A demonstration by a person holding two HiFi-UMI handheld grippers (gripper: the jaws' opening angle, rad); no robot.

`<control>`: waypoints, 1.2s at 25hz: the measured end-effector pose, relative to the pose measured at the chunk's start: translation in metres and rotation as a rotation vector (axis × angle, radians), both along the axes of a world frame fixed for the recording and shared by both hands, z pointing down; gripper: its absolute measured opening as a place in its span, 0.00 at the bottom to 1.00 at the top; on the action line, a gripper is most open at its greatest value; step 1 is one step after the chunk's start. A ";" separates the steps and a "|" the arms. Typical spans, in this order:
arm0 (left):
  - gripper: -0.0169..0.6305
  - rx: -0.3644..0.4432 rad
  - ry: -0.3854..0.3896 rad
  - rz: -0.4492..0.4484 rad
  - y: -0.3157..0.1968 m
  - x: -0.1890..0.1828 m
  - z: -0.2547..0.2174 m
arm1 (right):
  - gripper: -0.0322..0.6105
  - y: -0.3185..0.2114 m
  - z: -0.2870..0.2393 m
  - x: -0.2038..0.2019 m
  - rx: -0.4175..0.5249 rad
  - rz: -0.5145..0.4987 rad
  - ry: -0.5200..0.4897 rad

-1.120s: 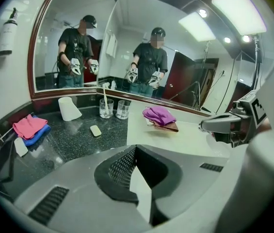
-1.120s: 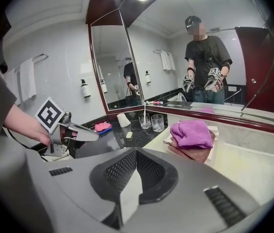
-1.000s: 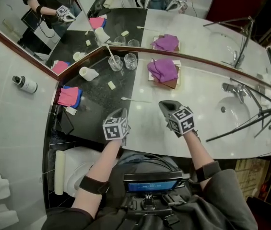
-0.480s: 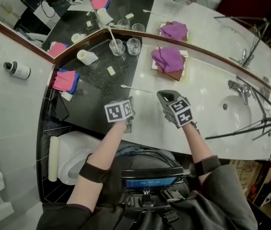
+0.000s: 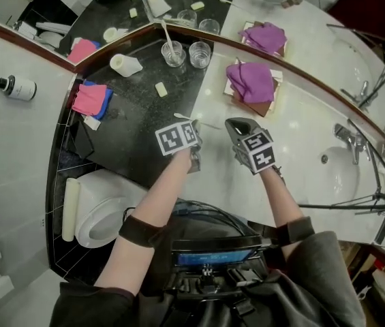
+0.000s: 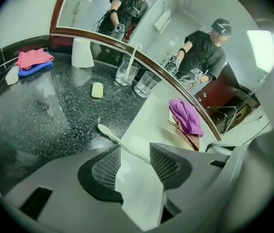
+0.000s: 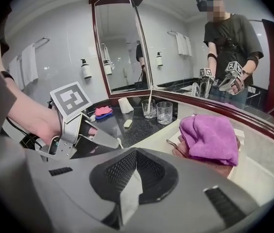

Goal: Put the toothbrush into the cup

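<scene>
White and slim, the plastic toothbrush [image 6: 105, 130] is lying flat on the bench [image 5: 294, 135], across the seam where black speckled stone is meeting pale marble. The left tongs [image 6: 136, 148] are hanging low over it and have just been opening (the handle is sitting between the spread jaws, with neither pad pressing on it). The right tongs [image 7: 136, 154] are hovering just beside them, closed on nothing. Well apart from the toothbrush, by the mirror, a clear glass cup [image 5: 174, 53] is holding another white brush, and a second clear glass cup [image 5: 199, 54] is standing just beside it.
</scene>
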State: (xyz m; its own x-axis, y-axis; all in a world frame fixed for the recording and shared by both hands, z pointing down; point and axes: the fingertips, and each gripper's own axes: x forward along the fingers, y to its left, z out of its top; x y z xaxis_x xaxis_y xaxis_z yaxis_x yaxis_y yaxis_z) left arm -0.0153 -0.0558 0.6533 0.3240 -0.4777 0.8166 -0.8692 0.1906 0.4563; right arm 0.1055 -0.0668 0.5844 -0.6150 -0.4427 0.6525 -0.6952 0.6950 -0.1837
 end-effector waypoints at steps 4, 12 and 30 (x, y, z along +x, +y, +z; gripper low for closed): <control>0.31 -0.047 -0.028 -0.061 -0.013 0.002 0.015 | 0.08 -0.015 0.001 -0.005 -0.005 -0.023 -0.003; 0.31 -0.130 -0.104 -0.159 -0.031 -0.001 0.036 | 0.08 -0.029 0.013 0.003 -0.036 -0.012 -0.032; 0.03 -0.158 -0.288 -0.146 -0.030 -0.014 0.049 | 0.08 -0.036 0.022 0.028 -0.052 0.031 -0.049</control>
